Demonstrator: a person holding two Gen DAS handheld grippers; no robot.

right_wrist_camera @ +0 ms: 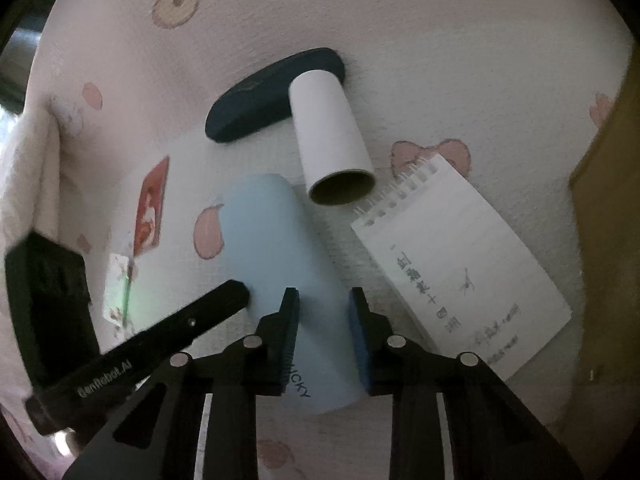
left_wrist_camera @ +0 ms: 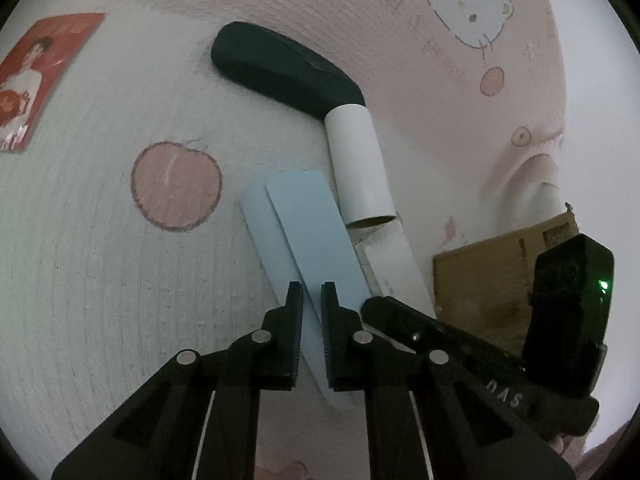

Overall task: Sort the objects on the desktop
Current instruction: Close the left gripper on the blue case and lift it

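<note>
Left wrist view. Left gripper (left_wrist_camera: pixel 311 292): black two-finger tool, pointing down at a pale blue oblong case (left_wrist_camera: pixel 310 240) with rounded ends, lying on a pink-and-white cartoon-print cloth (left_wrist_camera: pixel 100 240). Jaws stand nearly together over the case's lid seam; whether the pads pinch anything cannot be told (the gap shows only blue surface). Beyond the case: a white cardboard tube (left_wrist_camera: pixel 358 164), lying lengthwise, its far end touching a dark navy hard-shell case (left_wrist_camera: pixel 280 66). A red printed card (left_wrist_camera: pixel 36 76) sits near the cloth's far left edge; a brown cardboard box (left_wrist_camera: pixel 480 280) stands at the right.

Right wrist view. Right gripper (right_wrist_camera: pixel 323 296): narrowly parted, fingers straddling the same pale blue case, the pads at its sides; a firm clamp is not certain. A white spiral-bound notepad (right_wrist_camera: pixel 460 264) with handwriting lies just right of it.

Step in hand, by judgement: both tools working the blue case, likely securing or closing it. Next move calls for a confirmed squeeze across its width before lifting it clear of tube and notepad.
</note>
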